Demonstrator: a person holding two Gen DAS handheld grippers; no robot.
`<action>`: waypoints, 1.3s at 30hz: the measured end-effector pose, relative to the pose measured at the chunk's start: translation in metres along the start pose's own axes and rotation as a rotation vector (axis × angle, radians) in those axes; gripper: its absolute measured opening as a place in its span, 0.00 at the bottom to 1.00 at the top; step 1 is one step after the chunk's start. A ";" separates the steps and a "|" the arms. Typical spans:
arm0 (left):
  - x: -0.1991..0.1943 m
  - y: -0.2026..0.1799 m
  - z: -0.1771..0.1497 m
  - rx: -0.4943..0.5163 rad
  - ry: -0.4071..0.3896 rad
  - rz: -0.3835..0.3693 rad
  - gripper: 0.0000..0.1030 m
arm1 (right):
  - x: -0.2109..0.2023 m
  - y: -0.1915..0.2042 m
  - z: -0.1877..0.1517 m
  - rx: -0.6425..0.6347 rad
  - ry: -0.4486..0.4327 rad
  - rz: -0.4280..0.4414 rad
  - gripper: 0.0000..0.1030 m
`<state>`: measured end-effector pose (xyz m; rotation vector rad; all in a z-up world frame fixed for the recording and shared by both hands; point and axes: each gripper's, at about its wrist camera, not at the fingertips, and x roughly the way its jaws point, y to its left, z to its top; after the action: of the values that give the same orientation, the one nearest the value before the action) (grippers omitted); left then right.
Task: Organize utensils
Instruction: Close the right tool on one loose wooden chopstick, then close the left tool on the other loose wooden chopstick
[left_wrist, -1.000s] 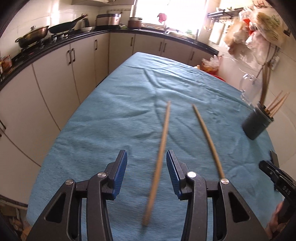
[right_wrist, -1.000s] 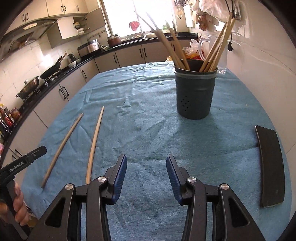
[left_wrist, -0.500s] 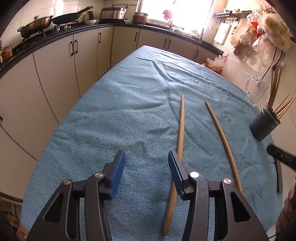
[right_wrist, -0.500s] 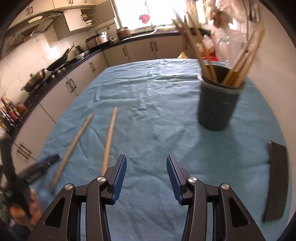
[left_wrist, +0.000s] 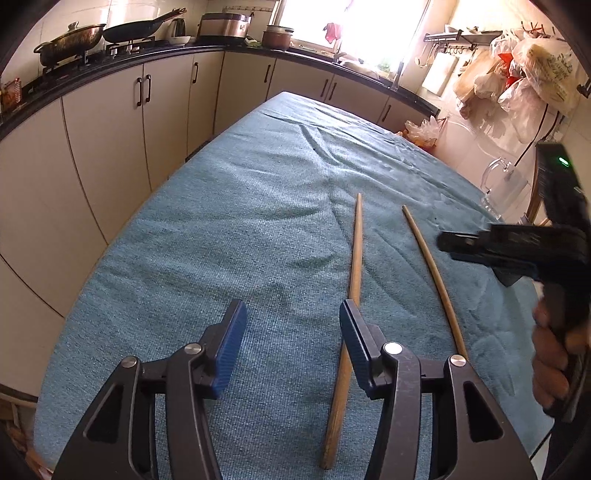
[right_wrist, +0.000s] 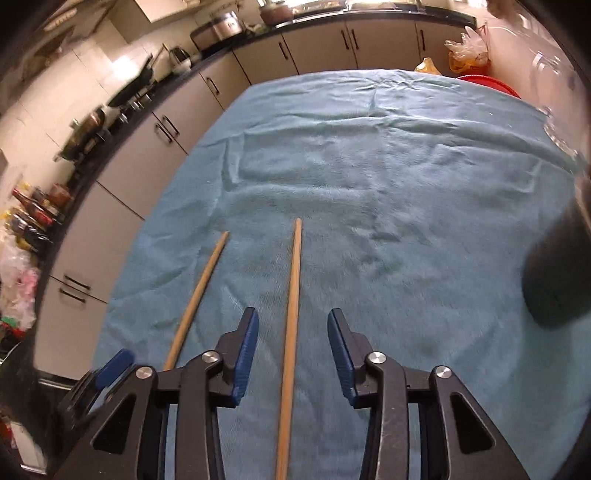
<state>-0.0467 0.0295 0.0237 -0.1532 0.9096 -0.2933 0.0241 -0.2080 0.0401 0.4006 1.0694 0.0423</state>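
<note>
Two long wooden sticks lie side by side on the blue cloth. In the left wrist view the thicker stick (left_wrist: 352, 273) runs under my right finger and the thinner stick (left_wrist: 434, 275) lies to its right. My left gripper (left_wrist: 291, 332) is open and empty, just left of the thicker stick. In the right wrist view my right gripper (right_wrist: 291, 339) is open, with the thinner stick (right_wrist: 291, 306) lying between its jaws on the cloth; the thicker stick (right_wrist: 199, 295) lies to its left. The dark utensil holder (right_wrist: 557, 280) is blurred at the right edge.
The table is covered by the blue cloth (left_wrist: 258, 206). A clear glass jug (left_wrist: 506, 184) stands at the table's right edge. Kitchen cabinets (left_wrist: 110, 122) run along the left and back. The hand-held right gripper body (left_wrist: 532, 247) shows at right in the left wrist view.
My right gripper has swung left from facing the utensil holder and now straddles the thinner stick. My left gripper has shifted slightly left, with the thicker stick now under its right finger.
</note>
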 end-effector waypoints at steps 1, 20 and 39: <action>0.000 0.000 0.000 0.002 0.000 -0.001 0.50 | 0.007 0.003 0.004 -0.006 0.013 -0.011 0.30; 0.001 -0.022 0.009 0.085 0.049 -0.048 0.50 | 0.016 0.005 -0.003 -0.046 0.029 -0.053 0.07; 0.091 -0.091 0.080 0.299 0.286 0.156 0.10 | -0.029 -0.020 -0.025 0.006 -0.052 0.035 0.07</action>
<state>0.0523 -0.0848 0.0267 0.2404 1.1419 -0.3068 -0.0141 -0.2260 0.0471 0.4240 1.0110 0.0598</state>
